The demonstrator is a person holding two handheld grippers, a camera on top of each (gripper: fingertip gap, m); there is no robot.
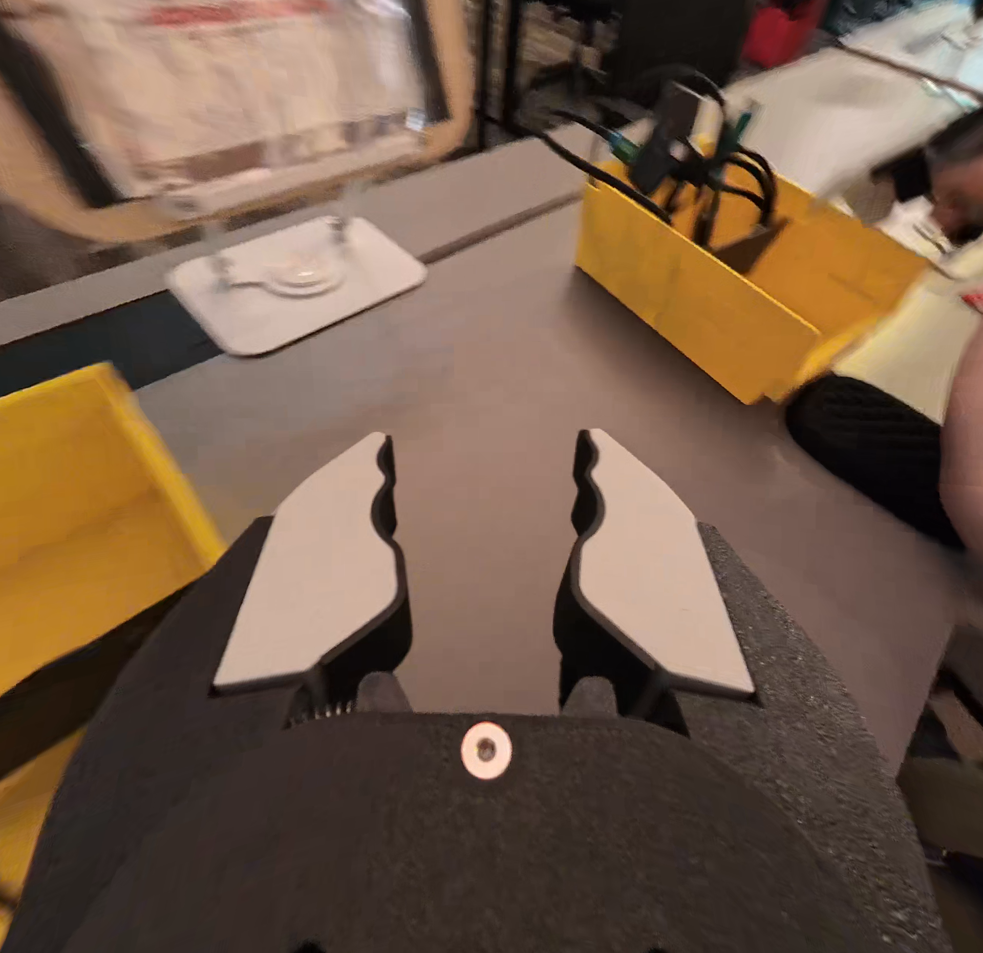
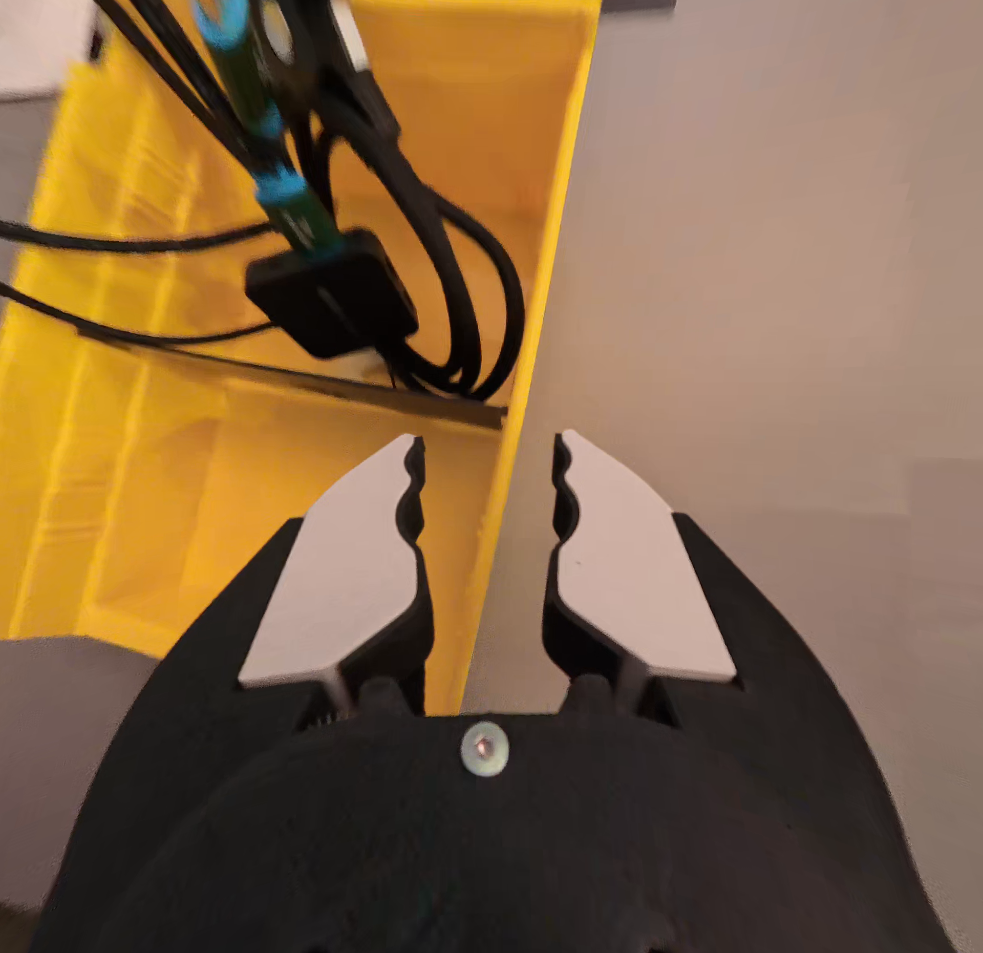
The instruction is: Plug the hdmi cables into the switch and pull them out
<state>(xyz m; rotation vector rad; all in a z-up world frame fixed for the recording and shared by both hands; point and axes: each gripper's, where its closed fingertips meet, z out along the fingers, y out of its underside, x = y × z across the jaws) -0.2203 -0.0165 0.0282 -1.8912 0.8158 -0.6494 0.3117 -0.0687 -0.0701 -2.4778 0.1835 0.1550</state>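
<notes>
Left claw (image 1: pixel 484 438) spread over bare grey table (image 1: pixel 478 353); right claw (image 2: pixel 488 440) spread, straddling yellow bin (image 2: pixel 558 236) rim.

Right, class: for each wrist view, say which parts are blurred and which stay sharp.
Left wrist view: the framed screen and yellow plastic bin of black cables smear with motion; the left gripper stays crisp. Right wrist view: the black switch box blurs; the right gripper stays sharp.

A: There's the switch (image 2: pixel 332 294), a small black box, tilted inside the yellow bin (image 2: pixel 159 448).
B: Black cables (image 2: pixel 457 289) loop beside it, and a green-and-blue plug (image 2: pixel 298 220) sits in its top edge.
</notes>
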